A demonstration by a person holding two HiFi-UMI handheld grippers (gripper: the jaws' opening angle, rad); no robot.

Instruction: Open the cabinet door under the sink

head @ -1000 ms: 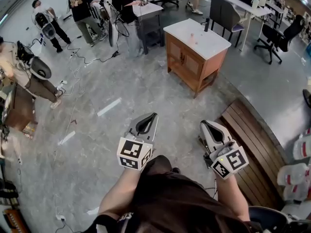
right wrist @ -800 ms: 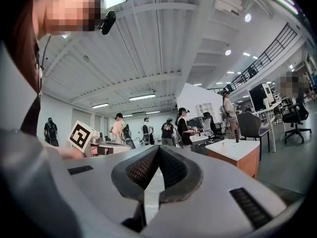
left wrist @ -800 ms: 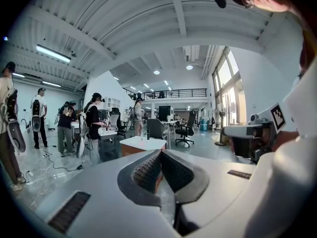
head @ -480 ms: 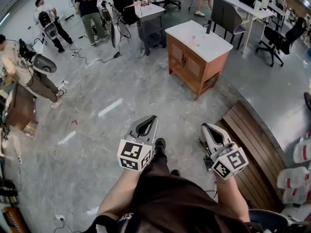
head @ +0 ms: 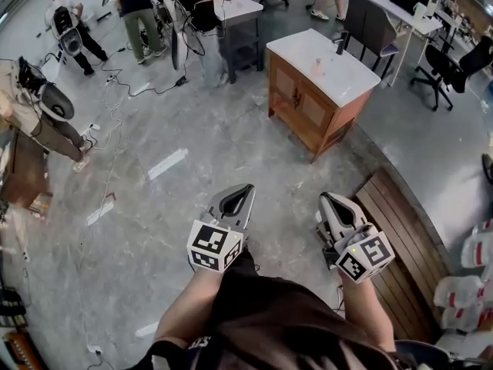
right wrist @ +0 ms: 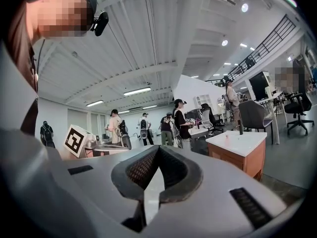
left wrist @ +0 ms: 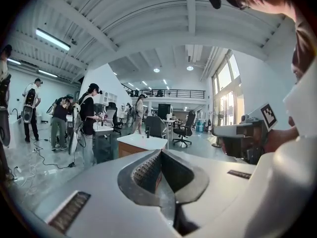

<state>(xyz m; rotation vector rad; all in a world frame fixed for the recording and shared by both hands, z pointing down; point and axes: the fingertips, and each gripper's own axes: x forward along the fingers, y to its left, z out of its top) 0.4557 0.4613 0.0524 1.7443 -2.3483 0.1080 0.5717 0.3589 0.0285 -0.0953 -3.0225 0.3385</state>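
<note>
Grey polished floor (head: 231, 129) across most of the head view, with people (head: 135, 6) and cables at its far edge. Well ahead of both tongs, a little to the right: the wooden sink cabinet (head: 339, 118) under a white top, its two doors (head: 296, 102) facing this way and shut. Sits a shade larger and lower in the picture than a second ago, while the far people have slid toward the top edge. Reads as walking up to it, so the task is likely only at the approach, no door touched yet. Left tongs (head: 243, 190) and right tongs (head: 324, 198) carried out in front at waist level, side by side and apart, elbows bent, marker cubes nearest the body, tips aimed forward; same pose against the body as before.

From the left tongs view: left tongs (left wrist: 159, 152) pressed fully together, nothing between them. Just beyond the tips and slightly left, the sink cabinet (left wrist: 141, 143), far off.

From the right tongs view: right tongs (right wrist: 157, 148) likewise closed and empty. Right of the tips, at a distance, the sink cabinet (right wrist: 237, 155), wooden side and white top plain.

Probably left to do: close the gap, stoop, open one pair for a door handle.
</note>
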